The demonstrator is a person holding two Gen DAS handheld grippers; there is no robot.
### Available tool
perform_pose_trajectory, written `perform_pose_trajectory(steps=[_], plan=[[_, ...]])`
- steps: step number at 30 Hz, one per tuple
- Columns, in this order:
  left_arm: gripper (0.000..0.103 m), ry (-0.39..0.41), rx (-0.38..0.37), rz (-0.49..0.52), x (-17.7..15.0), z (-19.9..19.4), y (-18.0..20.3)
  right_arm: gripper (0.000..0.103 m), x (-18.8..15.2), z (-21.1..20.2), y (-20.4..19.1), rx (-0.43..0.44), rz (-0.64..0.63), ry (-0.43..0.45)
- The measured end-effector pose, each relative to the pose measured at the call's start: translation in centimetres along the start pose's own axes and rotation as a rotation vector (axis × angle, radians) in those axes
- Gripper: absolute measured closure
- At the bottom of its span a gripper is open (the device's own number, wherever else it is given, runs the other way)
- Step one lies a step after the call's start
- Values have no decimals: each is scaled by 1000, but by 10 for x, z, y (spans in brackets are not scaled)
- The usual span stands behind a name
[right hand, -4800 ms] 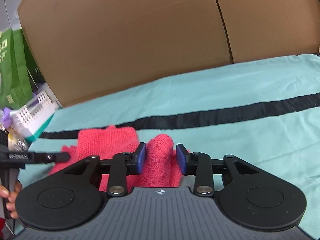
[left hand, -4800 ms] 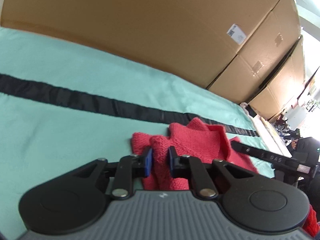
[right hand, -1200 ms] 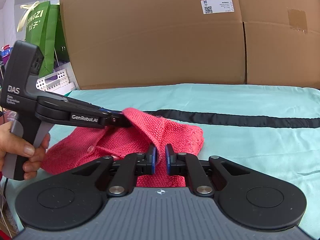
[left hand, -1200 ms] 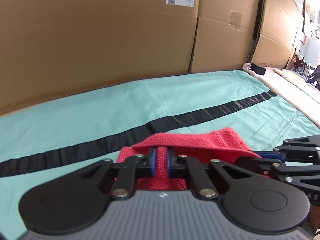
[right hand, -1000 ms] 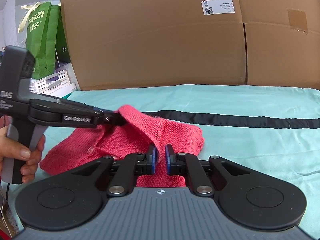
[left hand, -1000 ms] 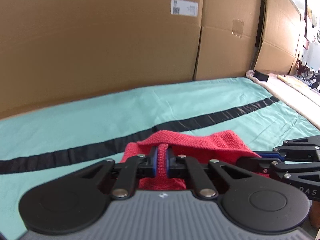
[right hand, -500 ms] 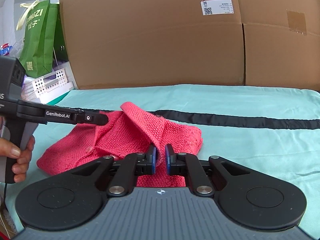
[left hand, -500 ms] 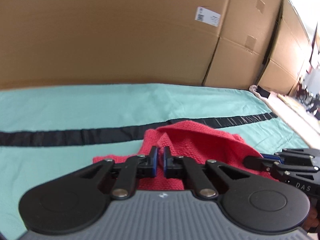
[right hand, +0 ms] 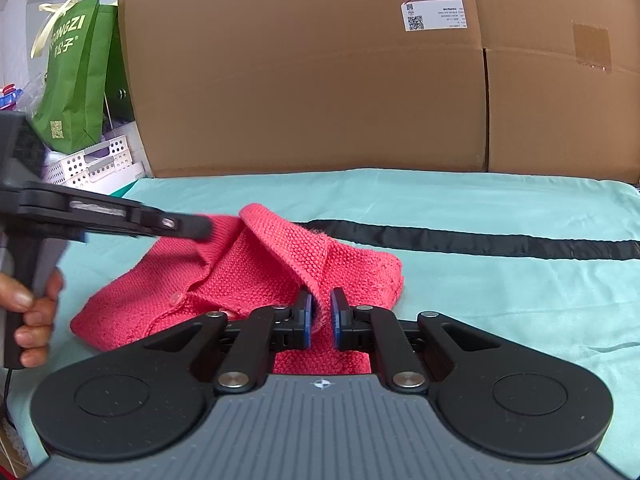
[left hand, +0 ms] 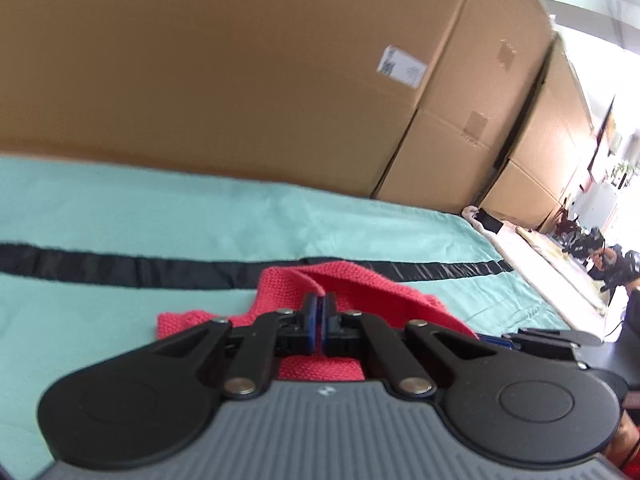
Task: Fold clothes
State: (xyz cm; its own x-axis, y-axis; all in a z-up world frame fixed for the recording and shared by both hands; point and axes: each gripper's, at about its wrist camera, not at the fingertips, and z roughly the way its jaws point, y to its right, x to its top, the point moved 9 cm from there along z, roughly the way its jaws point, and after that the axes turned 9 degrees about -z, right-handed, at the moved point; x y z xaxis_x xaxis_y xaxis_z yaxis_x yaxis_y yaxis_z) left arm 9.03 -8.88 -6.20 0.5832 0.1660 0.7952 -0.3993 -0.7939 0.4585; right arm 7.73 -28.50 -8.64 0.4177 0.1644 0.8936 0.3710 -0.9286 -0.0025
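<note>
— Where's the red knitted cardigan (right hand: 256, 280)?
— Lying rumpled on the mint-green cloth with the black stripe (right hand: 500, 292), in front of the big brown cardboard boxes (right hand: 312, 80).
— And the left tongs (left hand: 319, 322)?
— Pressed together, nothing visibly pinched; the knit lies just beyond the tips.
— The right tongs (right hand: 320, 318)?
— Narrowly parted, gripping a raised fold of the cardigan.

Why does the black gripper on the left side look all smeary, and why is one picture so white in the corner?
Right wrist view: the left gripper is smeared by motion blur, while the red knitted cardigan stays sharp. Left wrist view: the cardboard boxes look soft, and bright daylight washes out the top right corner.
</note>
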Motion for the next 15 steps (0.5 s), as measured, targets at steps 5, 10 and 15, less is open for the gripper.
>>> perform_pose_trajectory(steps=[5,10,15], plan=[[103,23,-10,54,-10,-33,5,94,0,0,0,4,2,4],[103,-46,77,52,-48,-46,-16,94,0,3,3,2,22,-21],[103,-42,116,-5,-54,-47,-28,90,-1,6,8,20,116,-71]])
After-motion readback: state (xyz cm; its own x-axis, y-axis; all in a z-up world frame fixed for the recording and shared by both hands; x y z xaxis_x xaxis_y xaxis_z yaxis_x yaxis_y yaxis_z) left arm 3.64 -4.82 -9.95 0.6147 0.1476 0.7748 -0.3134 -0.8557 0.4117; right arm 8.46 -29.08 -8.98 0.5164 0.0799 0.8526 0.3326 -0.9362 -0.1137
